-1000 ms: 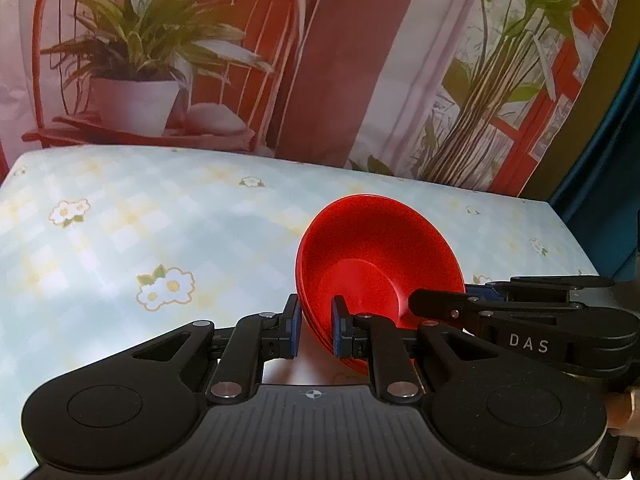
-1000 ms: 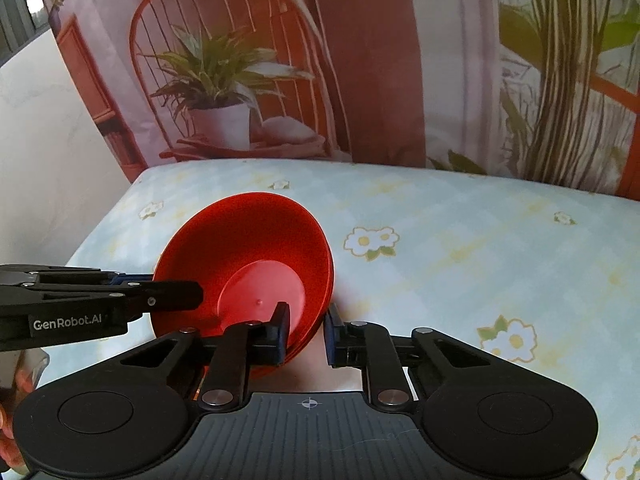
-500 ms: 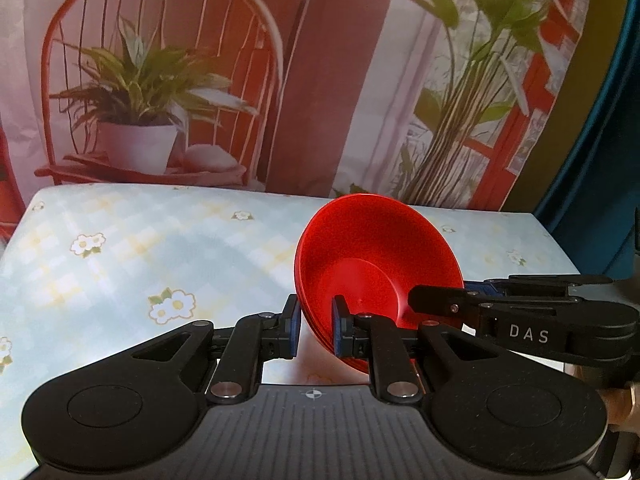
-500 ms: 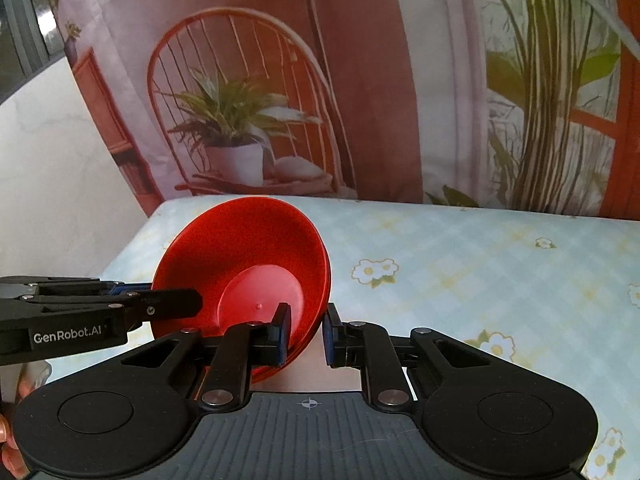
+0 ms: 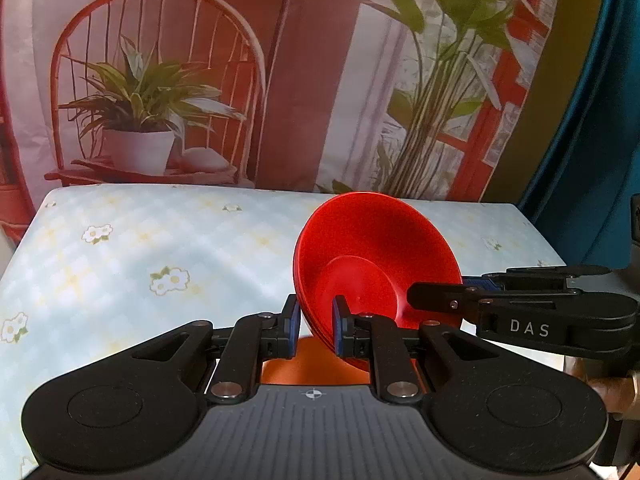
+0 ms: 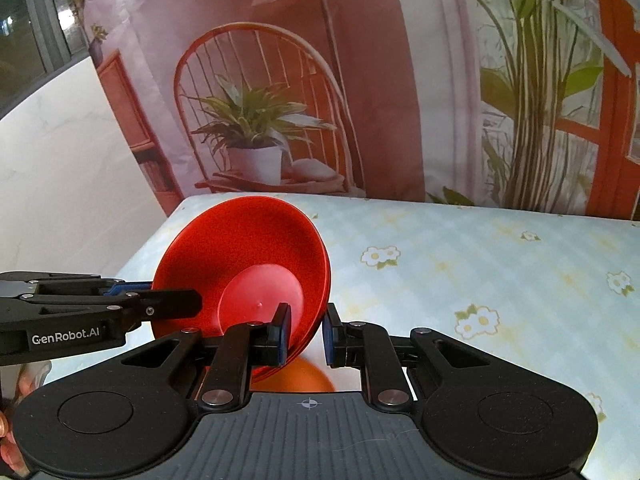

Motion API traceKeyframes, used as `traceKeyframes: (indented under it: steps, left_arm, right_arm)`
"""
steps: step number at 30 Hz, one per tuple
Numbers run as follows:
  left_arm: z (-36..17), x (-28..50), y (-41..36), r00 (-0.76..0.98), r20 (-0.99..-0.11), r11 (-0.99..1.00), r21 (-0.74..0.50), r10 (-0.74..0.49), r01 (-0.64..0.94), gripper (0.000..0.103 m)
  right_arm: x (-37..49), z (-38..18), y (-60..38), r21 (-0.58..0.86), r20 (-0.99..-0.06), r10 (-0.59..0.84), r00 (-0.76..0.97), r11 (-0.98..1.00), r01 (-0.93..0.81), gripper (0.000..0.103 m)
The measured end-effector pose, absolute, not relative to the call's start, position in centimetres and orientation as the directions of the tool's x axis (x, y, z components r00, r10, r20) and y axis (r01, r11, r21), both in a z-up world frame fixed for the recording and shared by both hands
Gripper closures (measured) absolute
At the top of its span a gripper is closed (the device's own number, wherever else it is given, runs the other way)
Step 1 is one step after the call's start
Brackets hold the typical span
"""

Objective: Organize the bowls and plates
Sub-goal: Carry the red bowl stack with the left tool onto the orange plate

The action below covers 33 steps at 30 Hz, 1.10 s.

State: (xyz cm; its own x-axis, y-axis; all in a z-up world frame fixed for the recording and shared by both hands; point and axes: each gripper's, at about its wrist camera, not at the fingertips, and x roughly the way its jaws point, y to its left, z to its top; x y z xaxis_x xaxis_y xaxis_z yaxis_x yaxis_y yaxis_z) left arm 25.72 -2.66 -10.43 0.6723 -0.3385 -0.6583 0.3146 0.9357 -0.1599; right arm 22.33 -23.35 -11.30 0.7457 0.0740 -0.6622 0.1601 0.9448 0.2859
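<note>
A stack of red bowls (image 5: 376, 264) is held tilted above the table by both grippers at once. My left gripper (image 5: 316, 326) is shut on the stack's near rim. My right gripper (image 6: 305, 334) is shut on the opposite rim of the same red bowls (image 6: 244, 264). The right gripper's fingers (image 5: 440, 300) reach in from the right in the left wrist view, and the left gripper's fingers (image 6: 168, 306) reach in from the left in the right wrist view. An orange object (image 5: 304, 368) lies below the stack, also in the right wrist view (image 6: 304, 376), mostly hidden.
The table (image 5: 140, 248) wears a pale blue checked cloth with daisies. A printed backdrop (image 5: 160, 100) of a chair and plants hangs behind its far edge. A white wall (image 6: 60, 168) stands to the left, a teal curtain (image 5: 592, 140) to the right.
Both grippers have risen and drawn back with the red bowls held between them, so the table looks lower and farther and more backdrop shows. The orange object has come into view underneath.
</note>
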Motion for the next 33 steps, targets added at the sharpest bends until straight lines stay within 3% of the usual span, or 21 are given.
traceKeyframes:
  steps: [33]
  left_arm:
    - [-13.2,20.9,-1.7,0.595,-0.733,0.934,-0.159,-0.329,0.321,0.081]
  right_arm:
    - [18.9,-14.2,-21.1,0.33,-0.73,0.148,0.667,0.931,0.154,0.088]
